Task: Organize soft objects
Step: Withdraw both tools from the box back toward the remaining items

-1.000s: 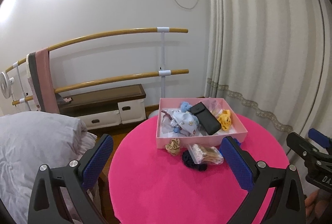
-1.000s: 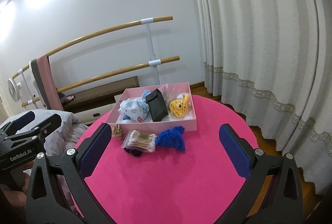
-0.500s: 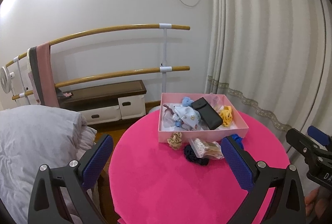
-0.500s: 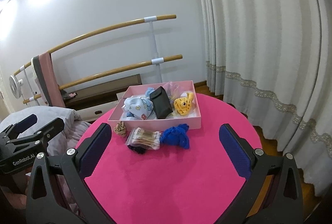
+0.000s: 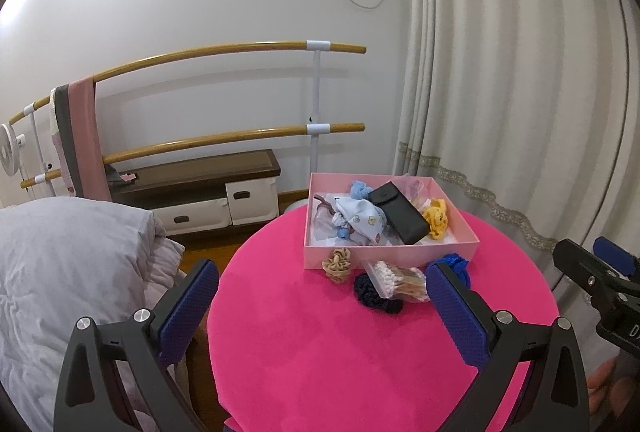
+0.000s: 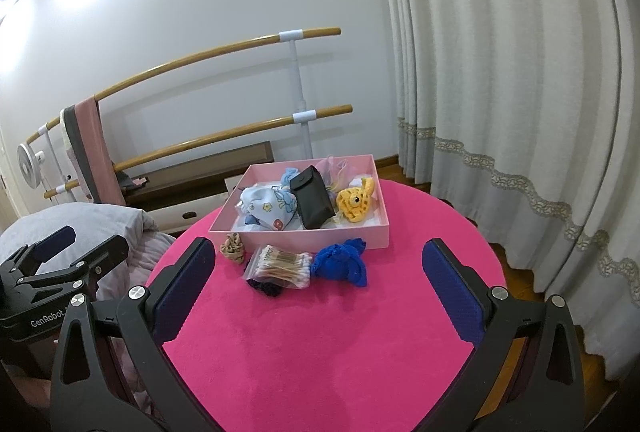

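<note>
The dark blue scrunchie (image 6: 262,287) is mostly hidden under the bag of cotton swabs (image 6: 282,267). Both lie on the pink table (image 6: 320,344) ahead of the right gripper (image 6: 320,286), before the pink box (image 6: 304,232). The left gripper (image 5: 320,306) and the right one hang above the table, spread wide, holding nothing.

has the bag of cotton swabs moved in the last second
No. The bag of cotton swabs lies as before against the pink box, between the tan scrunchie and blue knit piece; only the cameras shifted.
</note>
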The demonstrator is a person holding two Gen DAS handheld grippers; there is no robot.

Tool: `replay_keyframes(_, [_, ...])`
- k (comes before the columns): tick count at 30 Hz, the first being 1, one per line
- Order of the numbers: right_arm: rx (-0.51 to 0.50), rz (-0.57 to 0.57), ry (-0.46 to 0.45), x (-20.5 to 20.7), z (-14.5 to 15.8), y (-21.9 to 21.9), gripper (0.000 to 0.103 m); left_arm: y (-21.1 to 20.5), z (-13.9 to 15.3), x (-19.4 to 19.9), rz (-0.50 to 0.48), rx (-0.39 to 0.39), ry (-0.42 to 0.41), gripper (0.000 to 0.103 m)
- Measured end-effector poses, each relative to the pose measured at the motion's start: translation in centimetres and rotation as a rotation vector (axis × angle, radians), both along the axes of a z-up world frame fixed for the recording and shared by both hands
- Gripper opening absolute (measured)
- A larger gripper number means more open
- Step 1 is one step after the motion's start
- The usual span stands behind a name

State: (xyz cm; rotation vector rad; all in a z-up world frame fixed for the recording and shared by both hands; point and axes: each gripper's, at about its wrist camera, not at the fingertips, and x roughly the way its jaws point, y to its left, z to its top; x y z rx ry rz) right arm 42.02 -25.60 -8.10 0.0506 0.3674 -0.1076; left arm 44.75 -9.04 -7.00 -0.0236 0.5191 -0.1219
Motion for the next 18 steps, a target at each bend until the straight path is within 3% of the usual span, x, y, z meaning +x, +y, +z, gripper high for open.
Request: replay_keyframes(18, [0.027, -0.023, 0.064, 2.1, -2.0, -1.5, 0.103, -0.1, -1.9, 1.9, 0.002, 0.009, 0.061, 0.103])
